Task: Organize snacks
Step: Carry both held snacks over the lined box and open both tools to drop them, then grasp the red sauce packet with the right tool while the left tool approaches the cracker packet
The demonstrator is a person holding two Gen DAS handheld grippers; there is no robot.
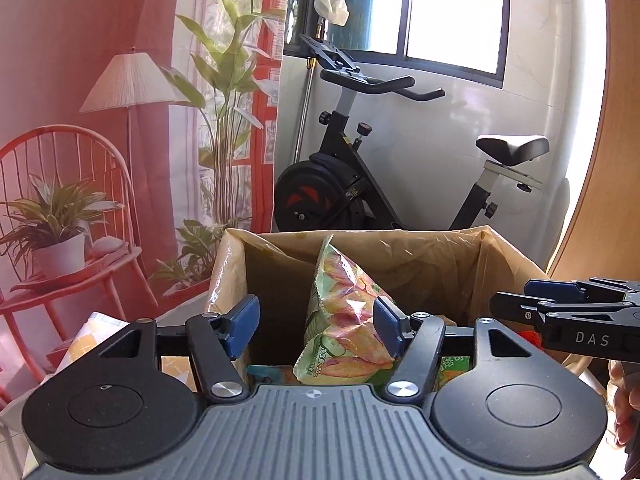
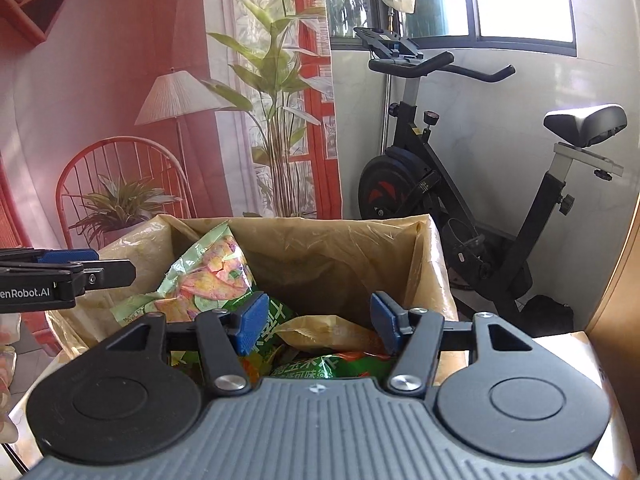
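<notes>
A cardboard box lined with yellowish plastic stands right in front of both grippers. In the left wrist view a light green snack bag printed with pink and yellow chips stands upright inside it. My left gripper is open above the box's near edge, and the bag shows between its blue pads, close to the right one. In the right wrist view my right gripper is open over the box. Below it lie the same light green bag, a dark green bag and a yellow bag. Nothing is gripped.
A black exercise bike stands behind the box by a white wall and window. A printed backdrop with a chair, a lamp and plants hangs to the left. A wooden panel rises on the right. A hand shows at the right edge.
</notes>
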